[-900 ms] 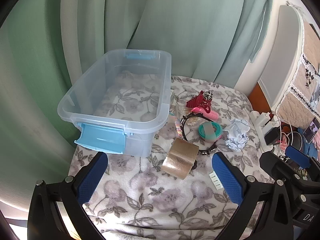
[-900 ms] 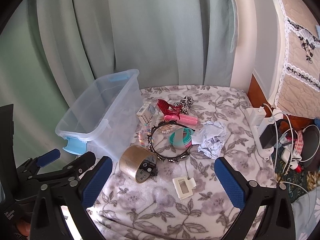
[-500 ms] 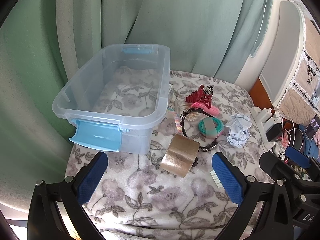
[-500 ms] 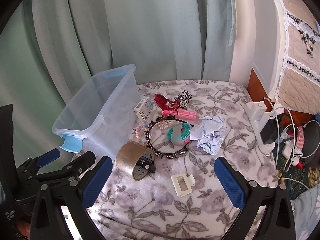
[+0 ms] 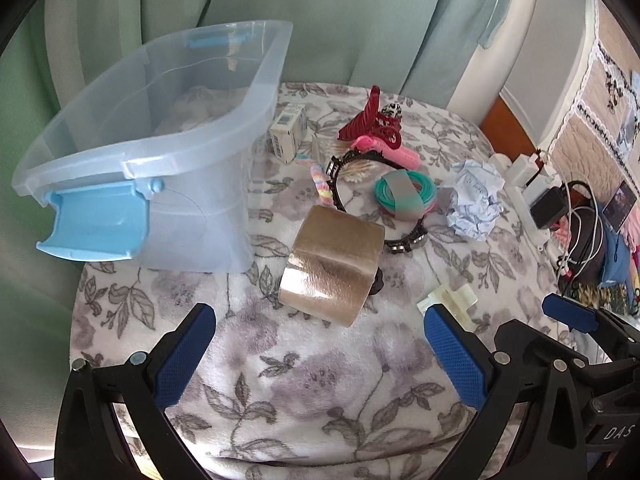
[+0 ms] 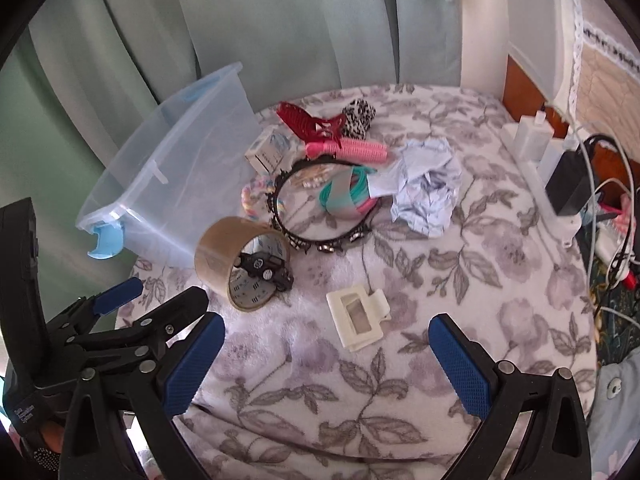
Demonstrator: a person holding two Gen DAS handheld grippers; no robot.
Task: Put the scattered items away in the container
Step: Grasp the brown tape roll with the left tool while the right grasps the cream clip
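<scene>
Left wrist: left gripper (image 5: pixel 318 354) jaws spread wide, holding nothing, low over floral blanket (image 5: pixel 320 400). Clear bin (image 5: pixel 168 148) w/ blue latch at left, nothing inside, just blanket pattern showing thru. Tape roll (image 5: pixel 332 266) on edge right of bin, between the pads. Small box (image 5: pixel 288 134) touching bin wall, barcode visible, text unreadable. "DAS" on the other tool's body.

Right wrist: right gripper (image 6: pixel 326 360) jaws also spread, nothing held. White clip (image 6: pixel 358 316) lies just ahead. Small black toy car (image 6: pixel 266 270) sits in tape roll's core. Headband (image 6: pixel 320 216), crumpled paper (image 6: pixel 424 188) behind, all outside bin.
</scene>
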